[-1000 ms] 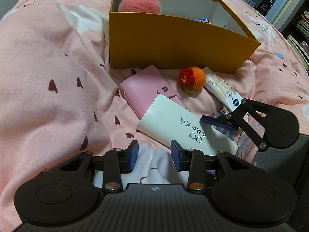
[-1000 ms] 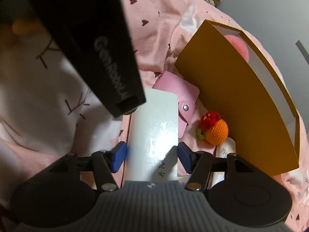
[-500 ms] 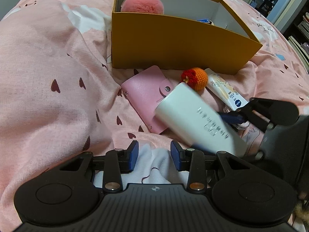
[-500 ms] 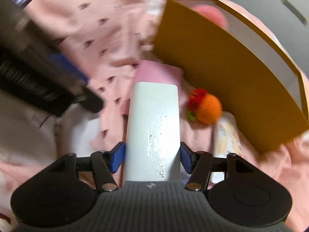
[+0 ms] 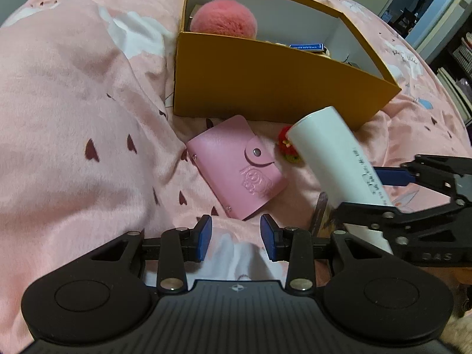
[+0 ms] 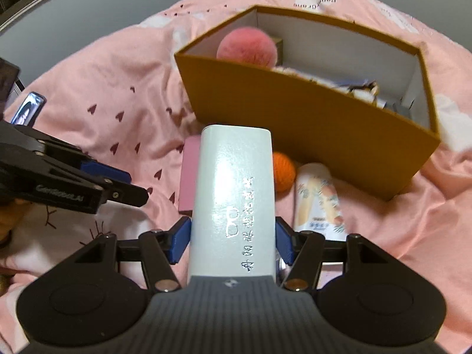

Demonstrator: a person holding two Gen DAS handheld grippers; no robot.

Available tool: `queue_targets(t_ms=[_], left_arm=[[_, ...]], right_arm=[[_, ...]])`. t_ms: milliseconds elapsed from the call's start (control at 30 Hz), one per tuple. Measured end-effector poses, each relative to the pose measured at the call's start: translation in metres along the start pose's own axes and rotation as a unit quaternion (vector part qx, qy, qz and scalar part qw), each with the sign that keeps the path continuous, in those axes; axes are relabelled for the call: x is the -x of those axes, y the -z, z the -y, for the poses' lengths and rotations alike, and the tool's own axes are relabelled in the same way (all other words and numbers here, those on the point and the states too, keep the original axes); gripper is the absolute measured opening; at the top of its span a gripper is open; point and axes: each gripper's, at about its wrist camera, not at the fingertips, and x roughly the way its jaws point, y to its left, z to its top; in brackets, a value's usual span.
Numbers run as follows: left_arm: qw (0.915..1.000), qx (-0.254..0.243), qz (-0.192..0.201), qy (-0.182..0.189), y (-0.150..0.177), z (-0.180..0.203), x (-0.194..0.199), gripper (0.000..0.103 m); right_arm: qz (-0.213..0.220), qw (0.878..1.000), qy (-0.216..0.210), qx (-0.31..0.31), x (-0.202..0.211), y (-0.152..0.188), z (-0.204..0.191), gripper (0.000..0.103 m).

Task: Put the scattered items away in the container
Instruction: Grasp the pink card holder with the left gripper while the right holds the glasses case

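Note:
My right gripper (image 6: 233, 239) is shut on a white glasses case (image 6: 234, 194), lifted off the pink bedspread and pointing toward the yellow box (image 6: 309, 124). In the left wrist view the same white glasses case (image 5: 333, 153) hangs tilted in the right gripper (image 5: 383, 188) at the right. My left gripper (image 5: 236, 236) hovers open and empty just short of a pink card wallet (image 5: 236, 165). An orange crochet ball (image 6: 283, 171) and a cream tube (image 6: 318, 203) lie in front of the box. A pink pompom (image 5: 224, 17) sits inside the box.
The box (image 5: 265, 88) stands on a rumpled pink bedspread (image 5: 73, 103) and holds several small items besides the pompom. A phone (image 6: 28, 112) lies at the left edge of the right wrist view. Shelves and a doorway show beyond the bed at far right.
The right gripper lifted the white case off the bed, rolled level and swung toward the box. The pink wallet is now uncovered. The left gripper stayed put.

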Motion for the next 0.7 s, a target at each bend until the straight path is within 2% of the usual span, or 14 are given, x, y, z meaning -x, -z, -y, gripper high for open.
queue_targets(t_ms=[167,300,567,700], left_arm=[[0.9981,0.055,-0.01,0.025,-0.021,-0.01,-0.018,0.043],[0.995,0.094,-0.024,0.025,-0.036,-0.014,-0.038,0.044],[0.9914,0.118,-0.058,0.003,-0.039,-0.018,-0.077,0.056],[0.9889,0.131,-0.069,0.015,-0.037,-0.022,-0.09,0.07]], right_arm=[[0.012,0.999,0.028,0.014,0.008,-0.007,0.008,0.062],[0.016,0.999,0.033,0.009,0.008,-0.01,0.017,0.062],[0.016,0.999,0.03,0.001,0.003,-0.01,0.028,0.062],[0.013,1.0,0.025,-0.004,-0.002,-0.012,0.033,0.062]])
